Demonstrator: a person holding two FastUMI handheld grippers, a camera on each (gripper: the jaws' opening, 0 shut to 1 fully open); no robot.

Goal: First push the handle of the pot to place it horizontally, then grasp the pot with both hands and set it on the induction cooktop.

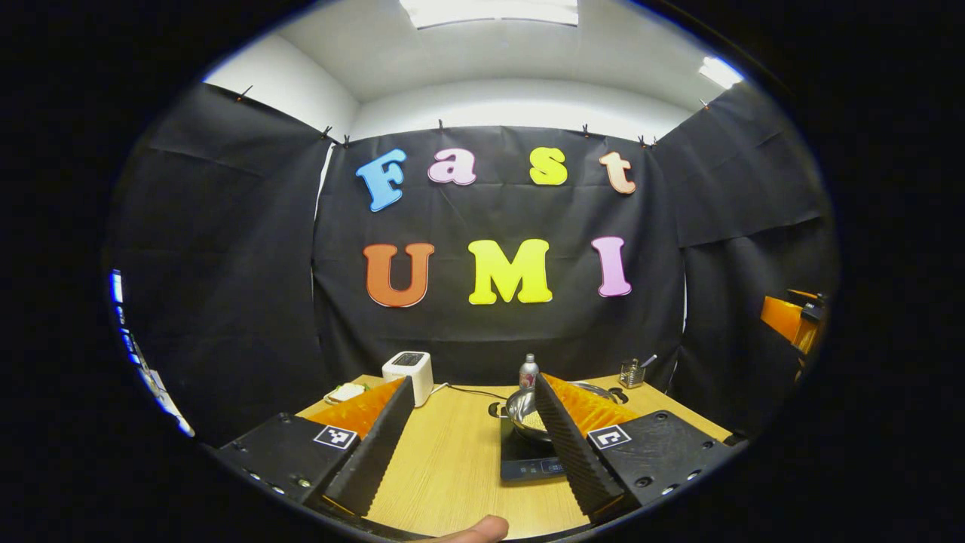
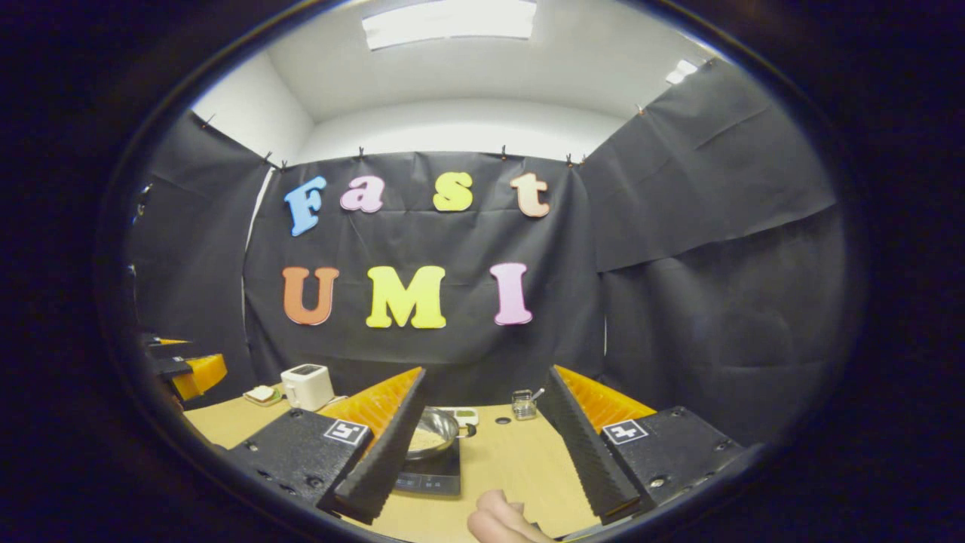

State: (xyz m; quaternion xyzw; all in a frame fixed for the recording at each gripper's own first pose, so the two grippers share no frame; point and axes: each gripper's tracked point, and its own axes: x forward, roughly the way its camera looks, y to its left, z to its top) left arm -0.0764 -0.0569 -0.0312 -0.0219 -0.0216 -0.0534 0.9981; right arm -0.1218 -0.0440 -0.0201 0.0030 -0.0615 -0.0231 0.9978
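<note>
Wood-grain tabletop (image 1: 452,460) fills the foreground as both handheld grippers hang above it with jaws spread wide and nothing between them: the left gripper (image 1: 471,441) in the left gripper view, the right gripper (image 2: 486,441) in the right gripper view, a fingertip (image 1: 482,530) of the holding hand showing at the lower edge. Just beyond them, the shiny round stainless-steel pot (image 2: 431,434) already sits on the flat black induction cooktop (image 2: 430,477), its bowl holding something pale; its small dark side handle (image 1: 495,409) pokes out toward the left gripper view's left. By the look of it, the pot is rigid, smooth and likely slippery, moderately heavy, so the rim or the side handles seem the safest places to take hold, one gripper on each side. Farther back stand a white boxy toaster (image 1: 408,374), a small clear bottle (image 1: 528,372) and a wire utensil holder (image 1: 632,372) near the table's far edge.
</note>
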